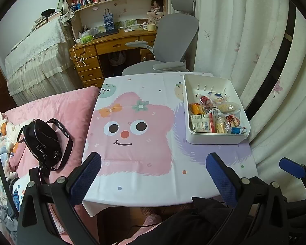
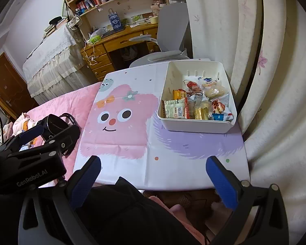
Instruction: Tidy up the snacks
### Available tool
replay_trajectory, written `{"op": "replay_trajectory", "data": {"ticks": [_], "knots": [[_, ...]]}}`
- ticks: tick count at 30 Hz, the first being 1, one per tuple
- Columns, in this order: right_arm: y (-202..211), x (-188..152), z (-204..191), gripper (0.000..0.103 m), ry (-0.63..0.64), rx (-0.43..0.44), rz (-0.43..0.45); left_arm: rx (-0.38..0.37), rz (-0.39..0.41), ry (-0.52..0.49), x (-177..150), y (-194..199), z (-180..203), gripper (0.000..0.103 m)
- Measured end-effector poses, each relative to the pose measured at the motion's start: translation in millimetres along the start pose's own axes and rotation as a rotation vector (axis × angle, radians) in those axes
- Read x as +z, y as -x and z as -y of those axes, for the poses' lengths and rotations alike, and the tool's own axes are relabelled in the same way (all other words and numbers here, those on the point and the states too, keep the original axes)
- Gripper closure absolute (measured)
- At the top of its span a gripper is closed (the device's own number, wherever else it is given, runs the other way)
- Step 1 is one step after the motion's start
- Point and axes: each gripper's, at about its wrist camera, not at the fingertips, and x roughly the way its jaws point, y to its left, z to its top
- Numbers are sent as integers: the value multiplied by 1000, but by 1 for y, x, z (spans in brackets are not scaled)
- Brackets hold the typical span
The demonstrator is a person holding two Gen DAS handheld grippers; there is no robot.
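A white plastic bin [image 1: 214, 138] [image 2: 195, 127] stands at the right side of the small table [image 1: 144, 192] [image 2: 173, 175], which wears a pink cartoon cloth. Several wrapped snacks [image 1: 212, 114] [image 2: 195, 102] lie inside the bin, piled toward its near end. My left gripper [image 1: 153, 173] is open at the table's near edge, well short of the bin, nothing between its blue pads. My right gripper [image 2: 153, 175] is open too, low at the near edge, also empty. The right gripper's blue finger [image 1: 291, 168] shows at the far right of the left wrist view.
A black bag [image 1: 44, 140] [image 2: 59, 124] lies on the pink bed [image 1: 67, 110] left of the table. A grey office chair [image 1: 173, 40] and a wooden desk [image 1: 112, 45] stand behind. Curtains [image 1: 244, 30] hang close on the right. A person's dark-clothed lap [image 2: 122, 214] lies below the table edge.
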Motion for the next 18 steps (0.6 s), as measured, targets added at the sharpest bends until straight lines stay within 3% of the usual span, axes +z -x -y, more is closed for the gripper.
{"op": "replay_trajectory", "data": {"ticks": [18], "knots": [[-1,1,6,0,-5,4,-4,22,2,10,7,-4,9,1]]}}
